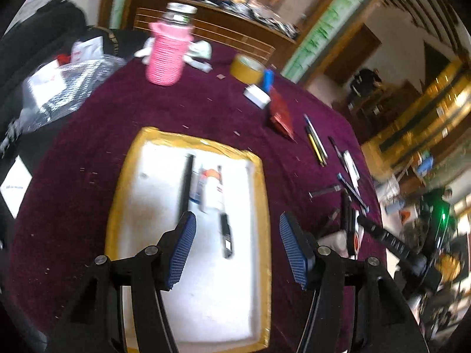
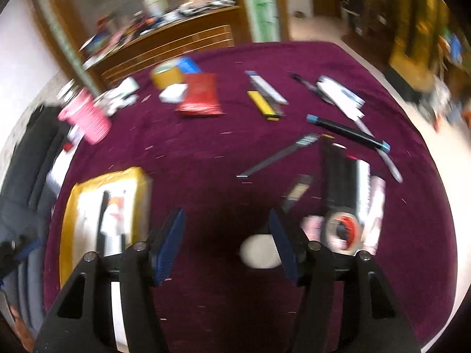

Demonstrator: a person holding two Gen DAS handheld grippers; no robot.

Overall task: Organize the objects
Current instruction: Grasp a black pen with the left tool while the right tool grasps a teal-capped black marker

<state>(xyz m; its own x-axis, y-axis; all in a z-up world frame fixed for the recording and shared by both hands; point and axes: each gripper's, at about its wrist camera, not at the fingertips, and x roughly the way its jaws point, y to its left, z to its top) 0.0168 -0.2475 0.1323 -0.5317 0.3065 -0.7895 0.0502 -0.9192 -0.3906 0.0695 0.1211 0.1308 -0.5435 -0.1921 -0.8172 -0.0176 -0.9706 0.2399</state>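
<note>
Loose pens and markers (image 2: 347,131) strewn on purple cloth (image 2: 206,135), most lying long axis slanting away toward far right edge. White tray (image 1: 259,206) with yellow taped rim sits left of them, already holding a few items.

Right gripper (image 2: 226,242) nearer the pile: jaws apart, nothing between, stationery ahead and to its right. View blurred; nearest candidate probably grey pen (image 2: 276,156).

Left gripper (image 1: 237,244) open, empty, hanging above tray.

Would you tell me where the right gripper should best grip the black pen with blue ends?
Probably mid-barrel, from above: the black pen with blue ends lies flat on the cloth, slanting, so turn the open right gripper crosswise. Its lower end crosses a white pen.
</note>
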